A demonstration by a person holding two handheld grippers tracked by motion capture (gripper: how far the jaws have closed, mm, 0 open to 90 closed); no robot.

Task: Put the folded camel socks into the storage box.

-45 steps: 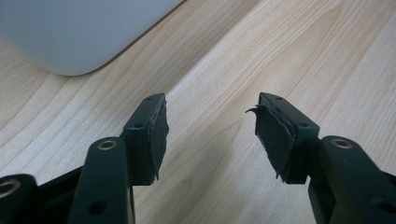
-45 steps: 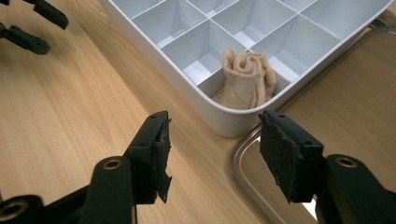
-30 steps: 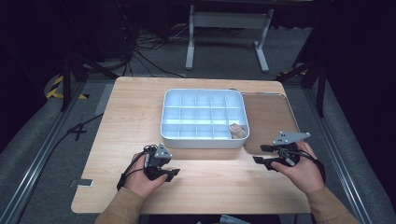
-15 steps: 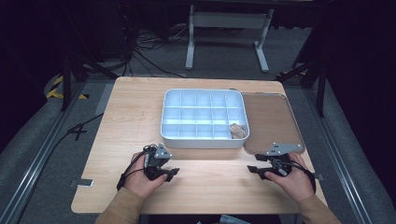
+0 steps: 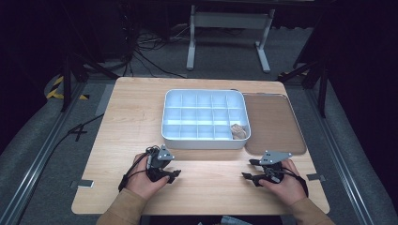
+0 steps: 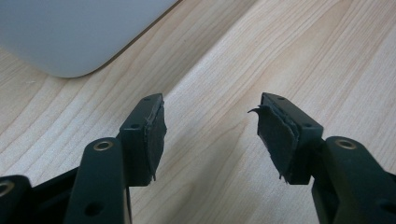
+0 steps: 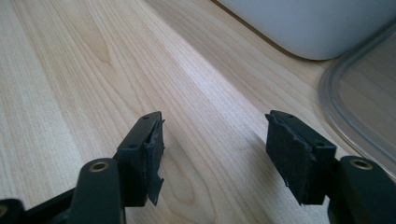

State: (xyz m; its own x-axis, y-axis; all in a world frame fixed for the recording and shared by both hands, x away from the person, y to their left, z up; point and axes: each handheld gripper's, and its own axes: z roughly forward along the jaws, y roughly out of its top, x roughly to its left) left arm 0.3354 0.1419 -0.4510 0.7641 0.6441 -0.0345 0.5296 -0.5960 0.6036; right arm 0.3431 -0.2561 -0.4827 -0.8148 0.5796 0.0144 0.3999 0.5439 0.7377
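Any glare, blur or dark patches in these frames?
High view: table evenly lit, surroundings nearly black, white compartment tray bright with a bluish cast, soft overall. Left gripper view: fingers sharp, tray wall defocused. Right gripper view: wood grain crisp near the fingers, clear lid rim soft; no hard glare.

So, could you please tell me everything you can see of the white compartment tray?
The tray is a white, rounded-corner rectangular box that looks like plastic, split by thin walls into a grid of small open compartments. It sits flat near the middle of the wooden table, with its right side beside a clear lid; whether they touch is unclear. One small beige object lies in the near-right corner compartment; the other compartments look empty. Neither gripper touches it.
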